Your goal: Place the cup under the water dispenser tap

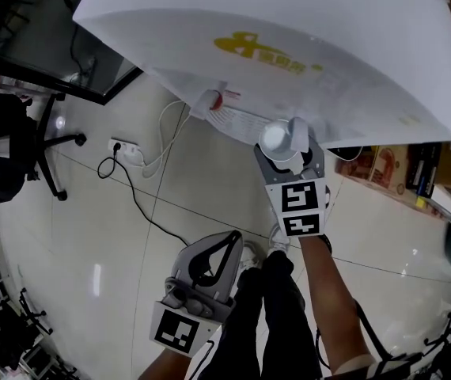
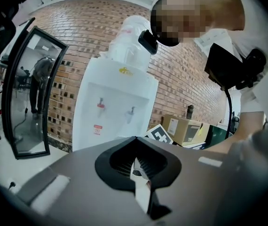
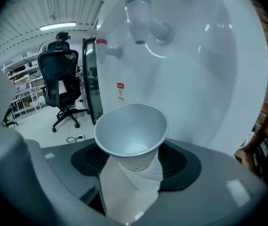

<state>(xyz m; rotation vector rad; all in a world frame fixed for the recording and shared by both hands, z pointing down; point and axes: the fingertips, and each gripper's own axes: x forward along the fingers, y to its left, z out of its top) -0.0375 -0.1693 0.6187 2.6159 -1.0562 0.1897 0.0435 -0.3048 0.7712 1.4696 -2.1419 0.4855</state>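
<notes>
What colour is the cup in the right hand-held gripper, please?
The paper cup is white, clearest in right gripper view.

Cup point(image 1: 275, 139) at the water dispenser point(image 1: 289, 46)
The cup sat in the right hand-held gripper point(image 1: 289, 142), below the tap point(image 3: 138, 15); the left hand-held gripper point(image 1: 227, 241) hung farther back, an office chair point(image 1: 8, 145) off left.

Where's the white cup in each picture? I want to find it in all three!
Head view: the cup is a bit right of the middle, held in the right gripper, close to the dispenser's front.
Left gripper view: not in it.
Right gripper view: the cup is in the middle, between the jaws.
Shared landmark: the white water dispenser.
</notes>
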